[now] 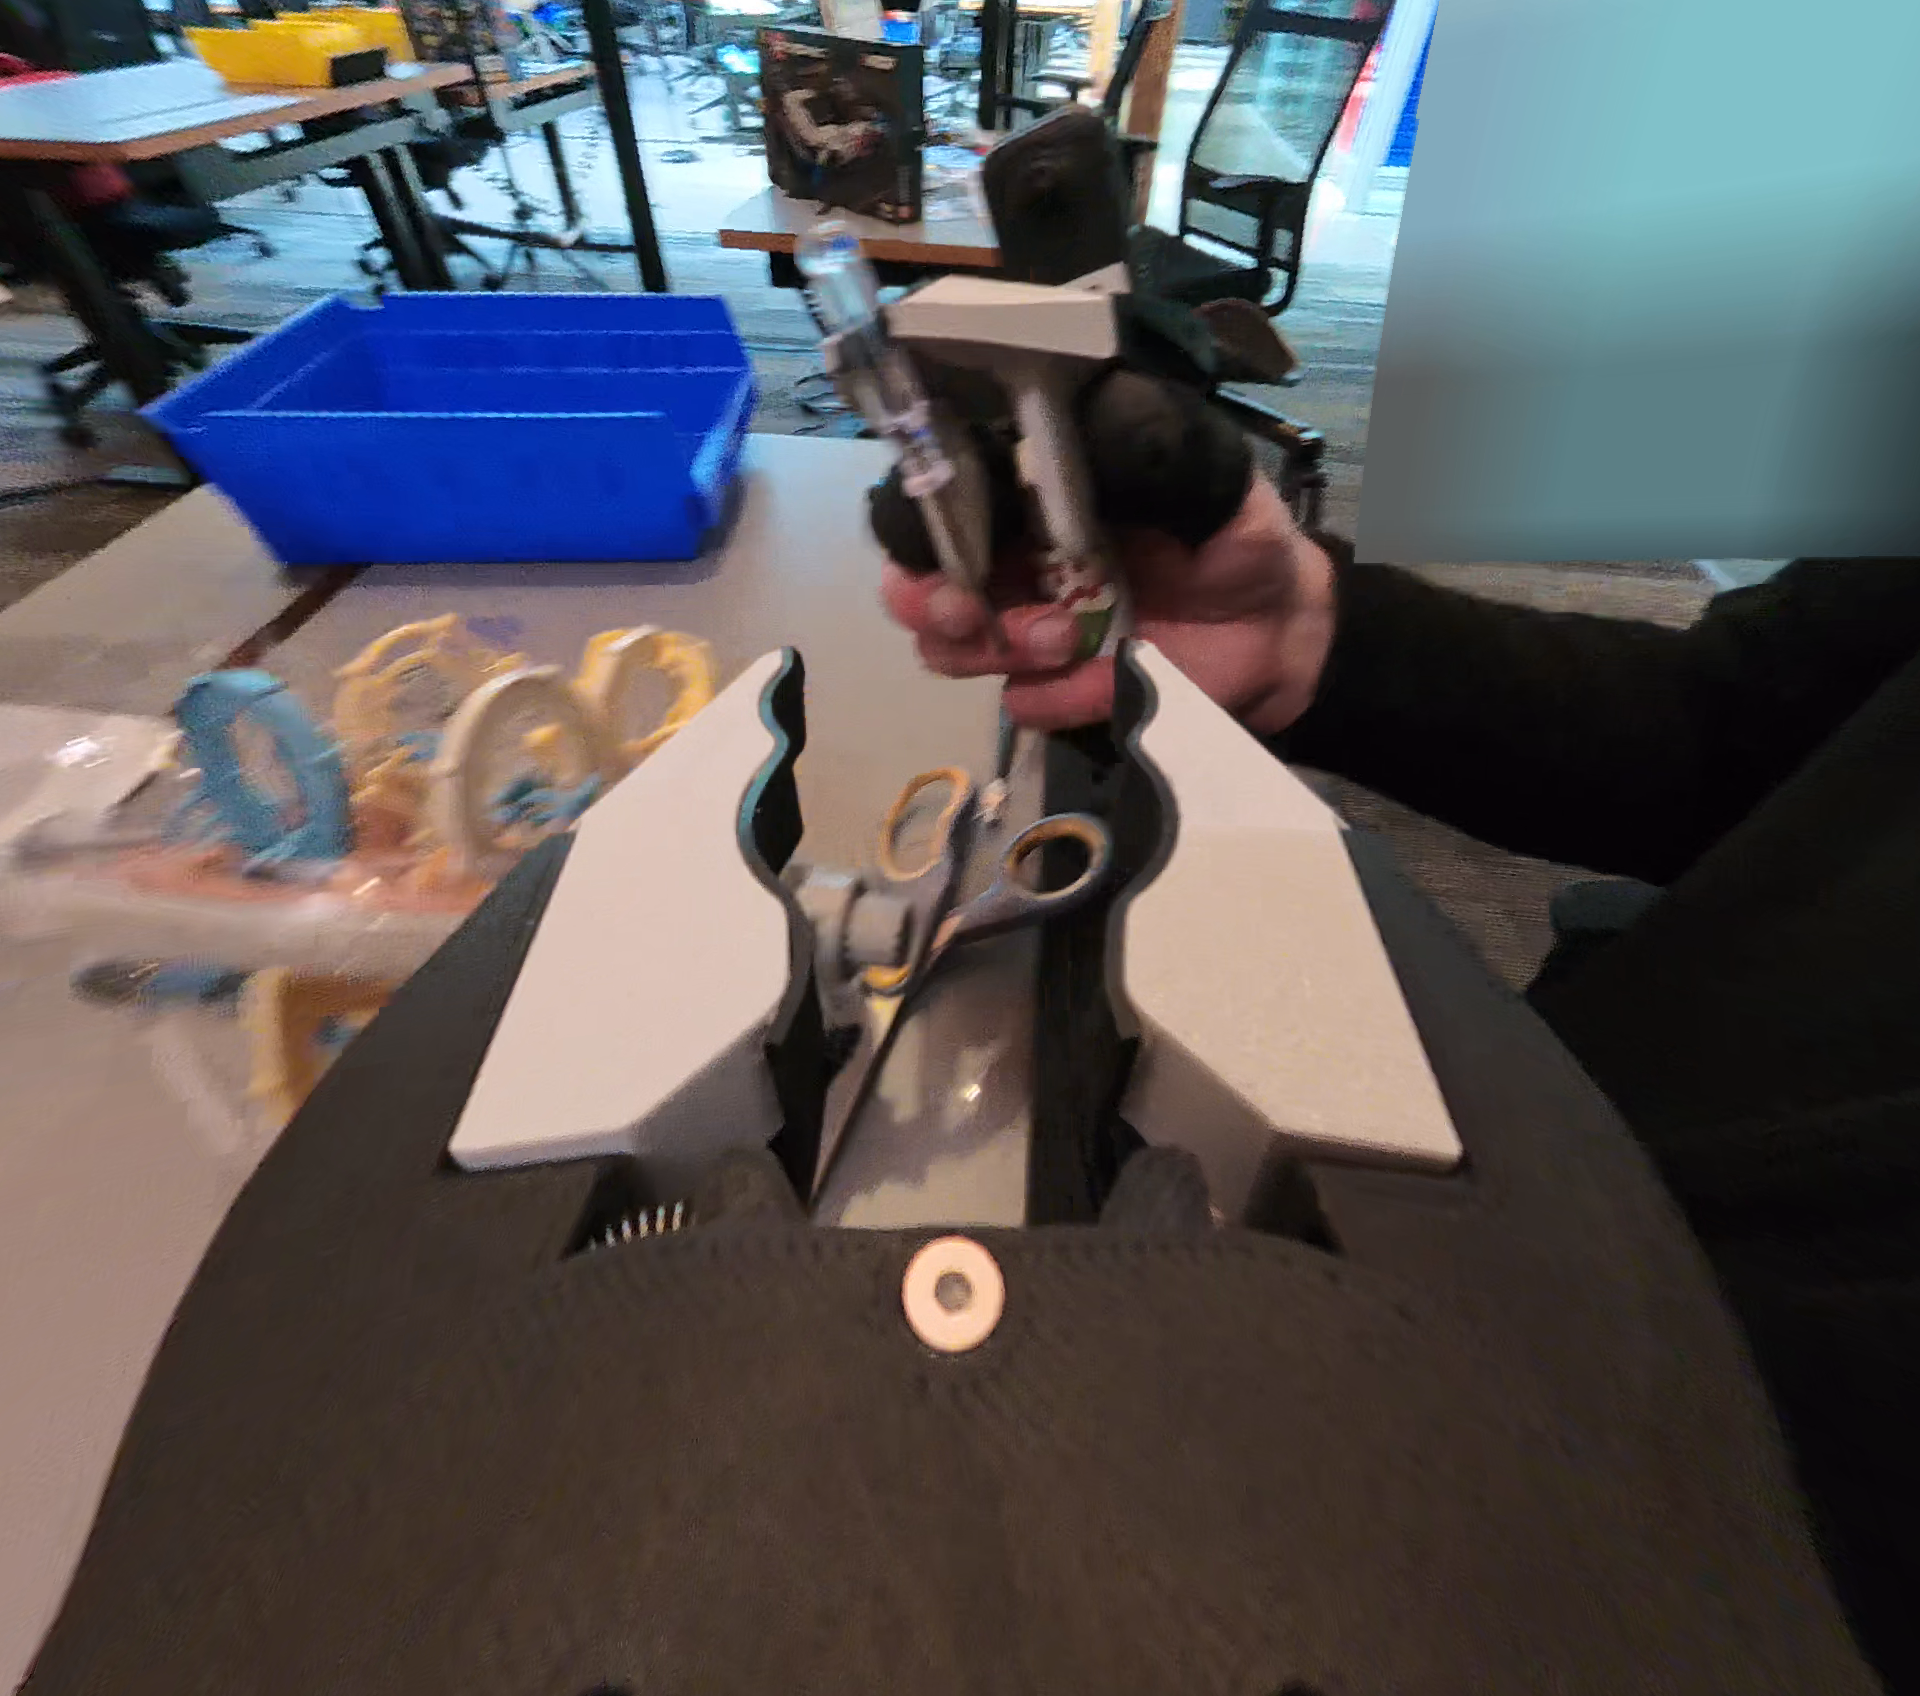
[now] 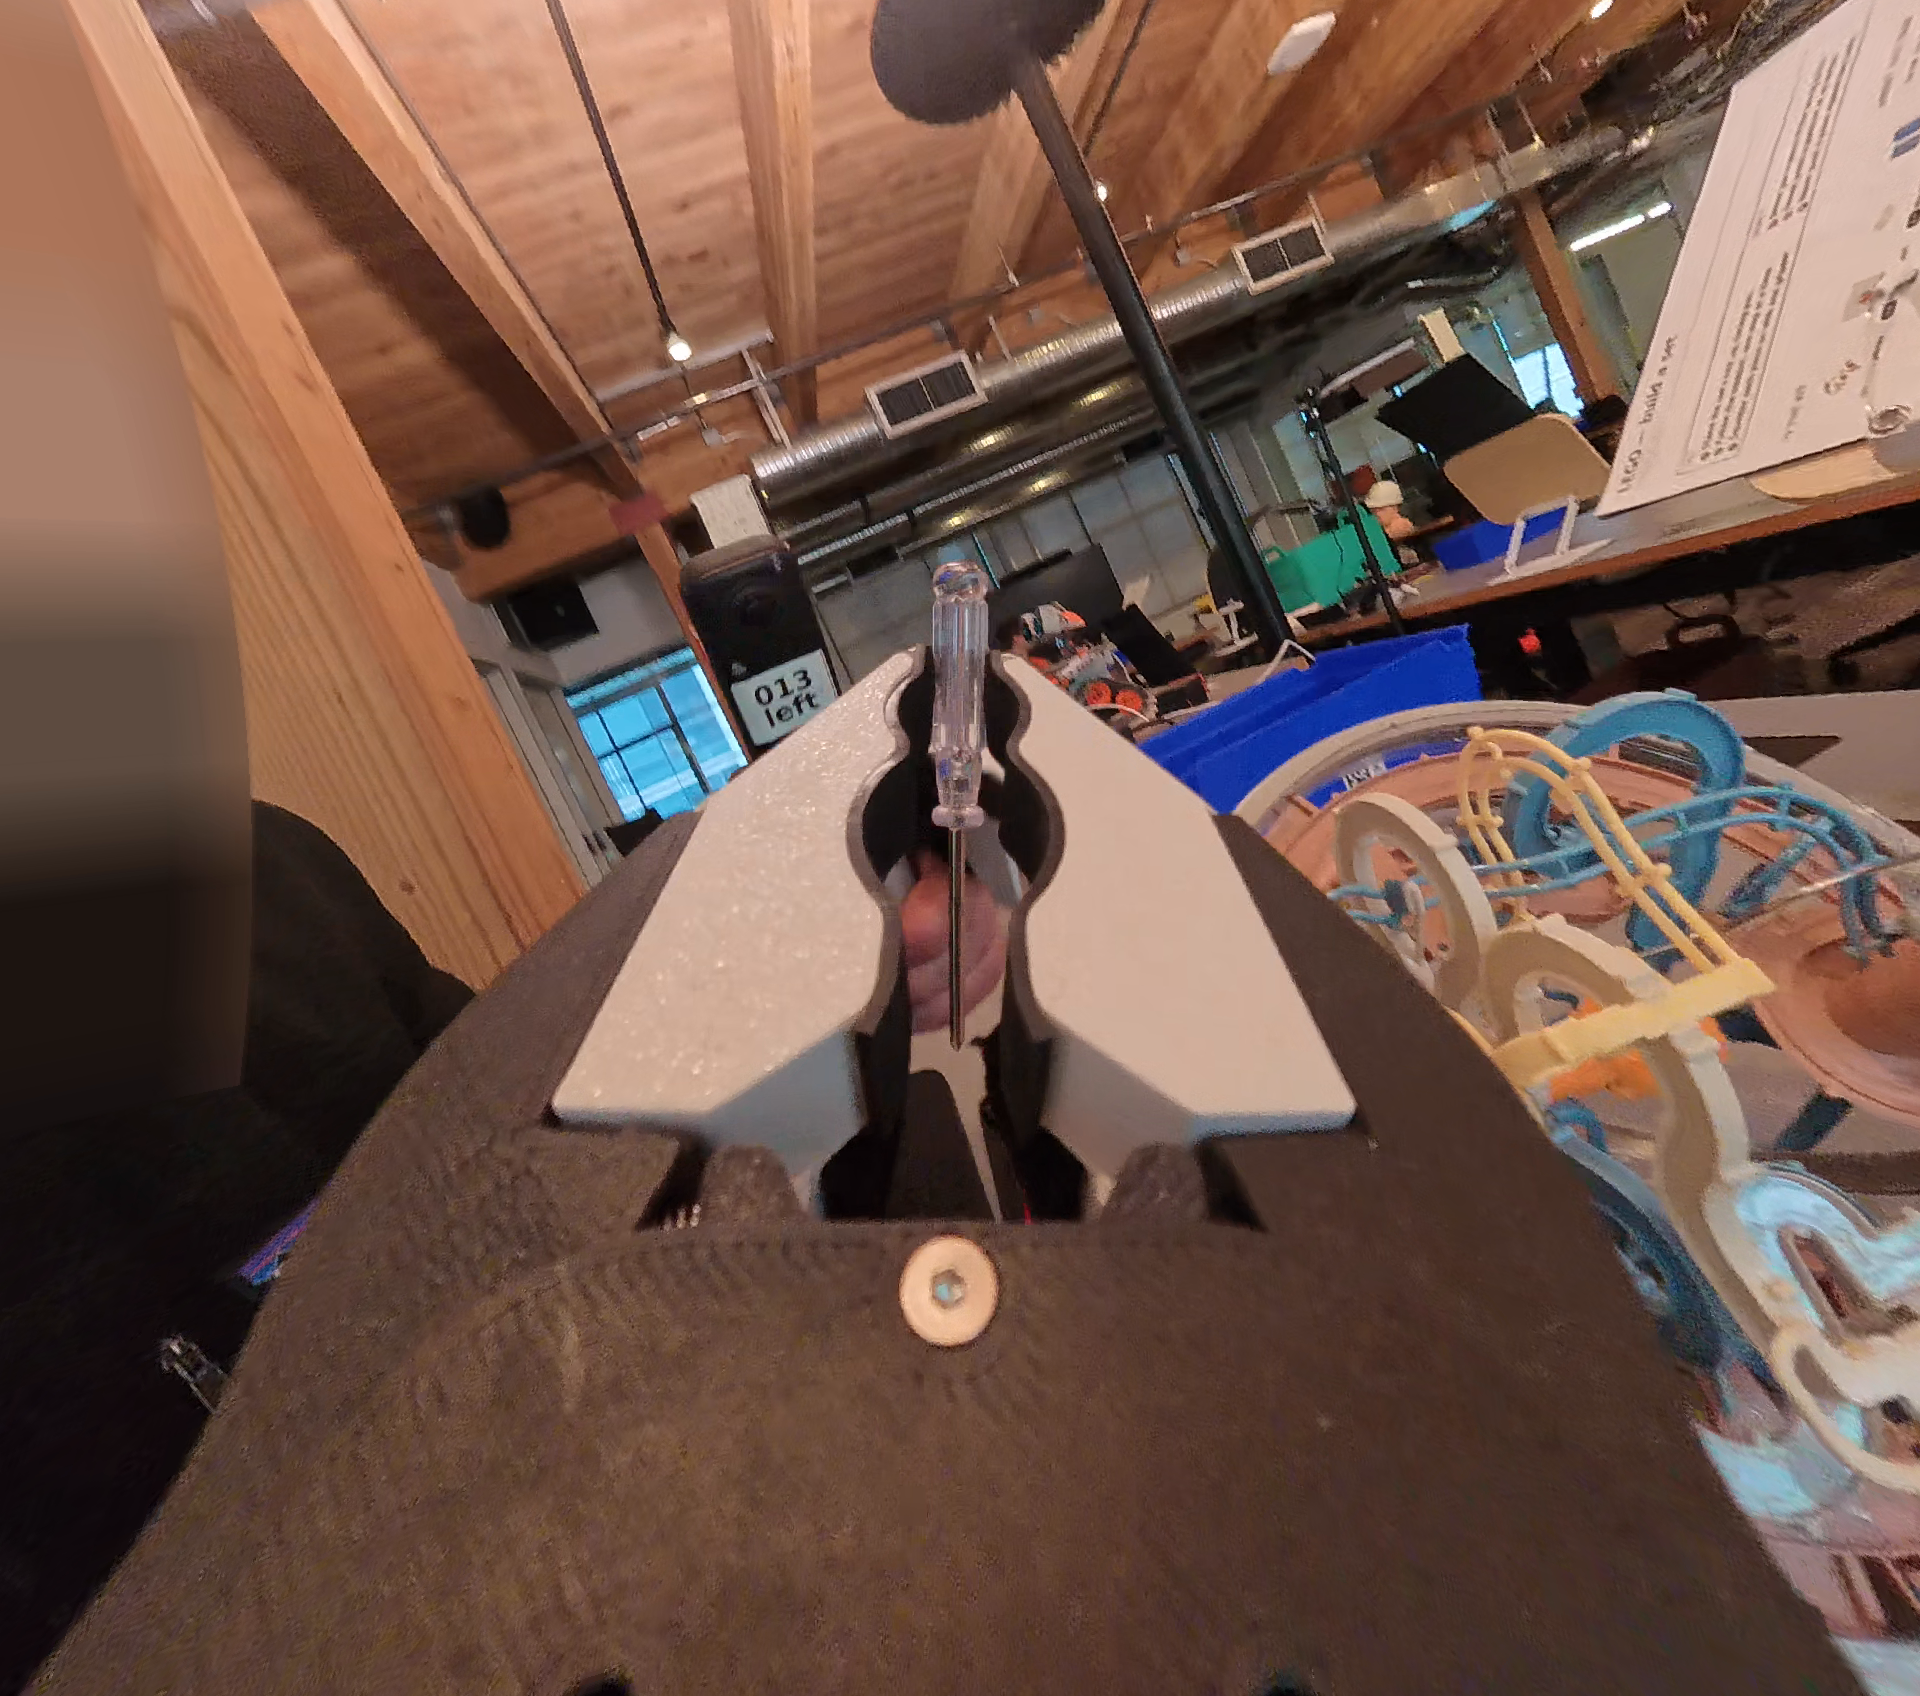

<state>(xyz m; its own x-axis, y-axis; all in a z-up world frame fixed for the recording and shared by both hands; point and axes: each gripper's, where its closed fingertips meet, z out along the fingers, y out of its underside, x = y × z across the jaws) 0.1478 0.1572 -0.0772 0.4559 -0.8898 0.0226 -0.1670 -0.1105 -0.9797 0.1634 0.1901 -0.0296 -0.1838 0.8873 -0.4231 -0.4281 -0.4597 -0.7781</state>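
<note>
My left gripper (image 1: 961, 690) is open, low over the grey table (image 1: 821, 524). Grey scissors with yellow-lined handles (image 1: 997, 893) lie spread on the table between its fingers; I cannot tell whether they touch them. My right gripper (image 2: 961, 670) points upward and is shut on the clear handle of a small screwdriver (image 2: 958, 711), whose thin shaft points back toward the camera. In the left wrist view the right gripper (image 1: 925, 347), held by a hand in a black sleeve, hovers just beyond the left fingertips with the screwdriver (image 1: 883, 368) in it.
A blue bin (image 1: 468, 420) stands at the far side of the table and also shows in the right wrist view (image 2: 1320, 711). A plastic model of blue, cream and yellow rings and rails (image 1: 416, 763) sits left of the left gripper, right of the right gripper (image 2: 1558, 919). Desks and chairs stand behind. The grippers' ends are close to 6 cm from one another.
</note>
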